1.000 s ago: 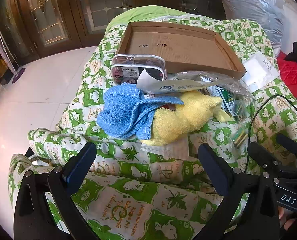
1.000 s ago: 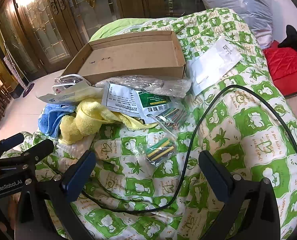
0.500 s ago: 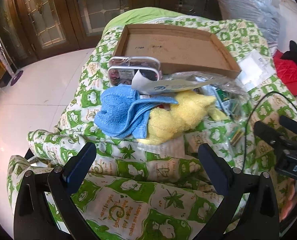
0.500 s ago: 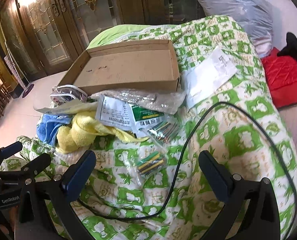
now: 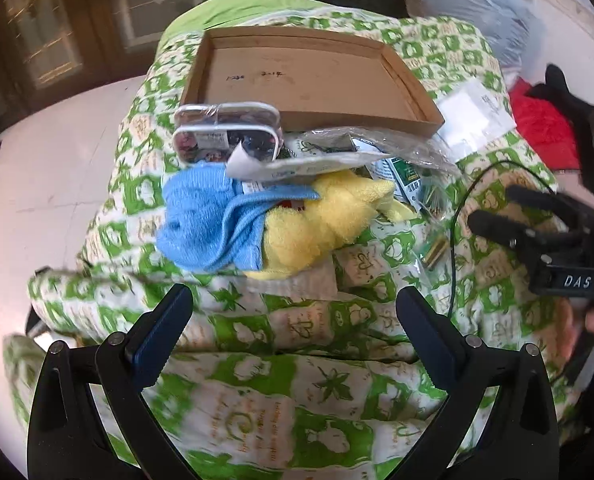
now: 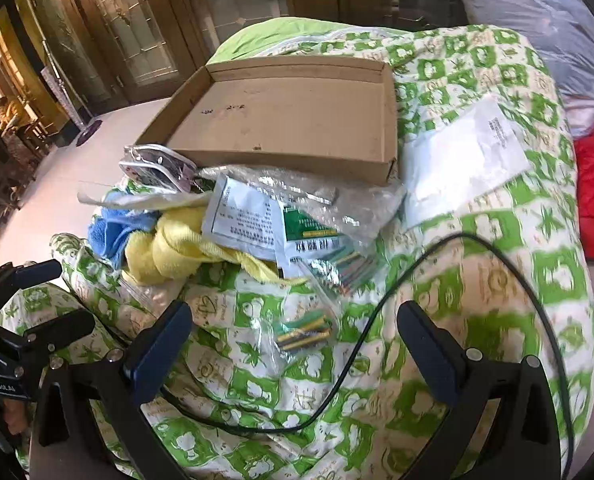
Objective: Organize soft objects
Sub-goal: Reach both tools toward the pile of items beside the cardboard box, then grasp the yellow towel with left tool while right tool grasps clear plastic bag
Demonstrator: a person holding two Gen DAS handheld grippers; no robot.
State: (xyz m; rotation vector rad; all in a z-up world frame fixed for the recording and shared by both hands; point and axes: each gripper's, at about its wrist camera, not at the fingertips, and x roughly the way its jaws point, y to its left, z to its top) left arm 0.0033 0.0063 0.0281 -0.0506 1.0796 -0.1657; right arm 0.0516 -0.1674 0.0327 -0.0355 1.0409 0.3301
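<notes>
Here, both tongs hover over a green quilt (image 6: 497,220) with their jaws apart and nothing between them. Just ahead of the left tongs (image 5: 293,328) lies a blue cloth (image 5: 205,224), touching and partly draped over a yellow cloth (image 5: 329,220) to its right; these are the soft things to sort, and neither is gripped yet. Ahead of the right tongs (image 6: 293,344) sits a small bag (image 6: 301,330) of striped sticks, with a black cable (image 6: 377,308) looping through the gap between its jaws. Past the cloths, a sheet of clear plastic and printed packets (image 6: 257,224) overlap the yellow one (a leaflet edge rests on the blue one too), and a clear pouch (image 5: 225,136) stands just beyond. Farthest is an empty box (image 5: 309,80), presumably the place for the cloths, with a white paper (image 6: 465,156) to its right. The risks, as I judge them: a pinch on either cloth may drag its neighbour or the packets along, since they overlap; a shallow bite could catch quilt instead; and the right tongs may snag the cable when they advance.
</notes>
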